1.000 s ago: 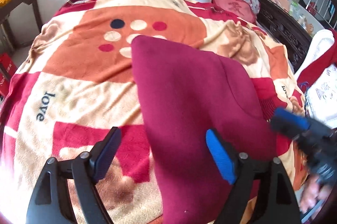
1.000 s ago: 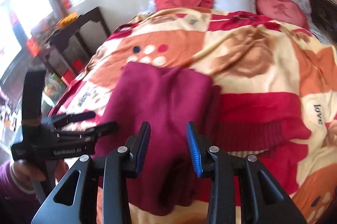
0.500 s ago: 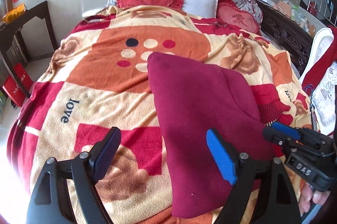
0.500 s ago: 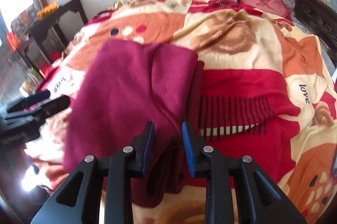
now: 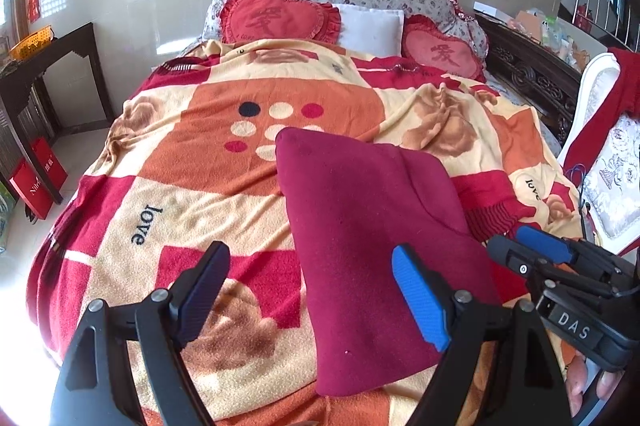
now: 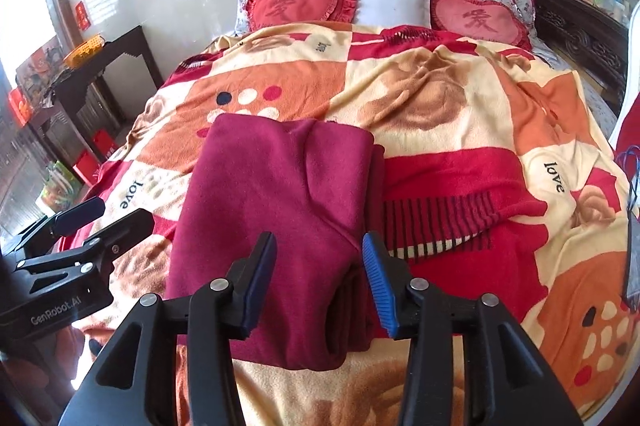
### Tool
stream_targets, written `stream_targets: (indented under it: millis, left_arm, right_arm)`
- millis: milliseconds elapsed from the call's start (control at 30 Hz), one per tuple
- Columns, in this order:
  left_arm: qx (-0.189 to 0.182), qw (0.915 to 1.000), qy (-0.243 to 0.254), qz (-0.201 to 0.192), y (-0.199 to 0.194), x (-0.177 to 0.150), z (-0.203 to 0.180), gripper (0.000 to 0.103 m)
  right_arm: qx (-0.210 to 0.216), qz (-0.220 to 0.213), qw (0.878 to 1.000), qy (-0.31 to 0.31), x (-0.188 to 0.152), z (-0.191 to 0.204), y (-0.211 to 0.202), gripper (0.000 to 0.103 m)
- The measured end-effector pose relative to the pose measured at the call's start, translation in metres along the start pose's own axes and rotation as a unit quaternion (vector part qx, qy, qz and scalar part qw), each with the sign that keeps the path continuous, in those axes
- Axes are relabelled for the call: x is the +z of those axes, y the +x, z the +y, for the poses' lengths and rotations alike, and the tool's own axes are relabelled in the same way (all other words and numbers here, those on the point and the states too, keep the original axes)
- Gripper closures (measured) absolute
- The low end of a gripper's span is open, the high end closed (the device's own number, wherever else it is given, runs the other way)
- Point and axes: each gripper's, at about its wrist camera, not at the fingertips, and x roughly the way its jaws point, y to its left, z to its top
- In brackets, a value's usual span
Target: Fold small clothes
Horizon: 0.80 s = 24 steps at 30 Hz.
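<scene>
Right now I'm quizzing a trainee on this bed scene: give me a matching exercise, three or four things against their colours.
Things:
1. folded garment
2. plain pillow
3. basket on the side table
4. heart cushion

Colours:
A. white
B. red with a frill
C. maroon
D. orange-yellow

Pairs: 1-C, 2-A, 3-D, 4-B

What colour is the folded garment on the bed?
Solid dark maroon folded garment, no pattern; clearest in the right wrist view.
</scene>
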Motion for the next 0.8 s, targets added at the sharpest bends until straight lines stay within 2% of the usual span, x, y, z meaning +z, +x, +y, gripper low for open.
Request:
stream_targets:
  millis: [300, 600, 800]
  left_arm:
    - [0.006, 0.9999, 0.0, -0.009, -0.0053, 0.0015, -0.0026, 0.016]
    - [0.006, 1.0, 0.0, -0.005, -0.0009, 0.0019, -0.0025, 0.016]
    - [0.007, 1.0, -0.002, -0.002, 0.001, 0.0014, -0.0007, 0.016]
  right_arm:
    - [-0.016, -0.013, 1.0, -0.001, 0.0051, 0.0028, -0.0044, 0.074]
    - [-0.012, -0.012, 1.0, -0.01, 0.0088, 0.0073, 0.0022, 0.074]
    - [-0.014, -0.01, 1.0, -0.012, 0.0077, 0.0073, 0.0054, 0.07]
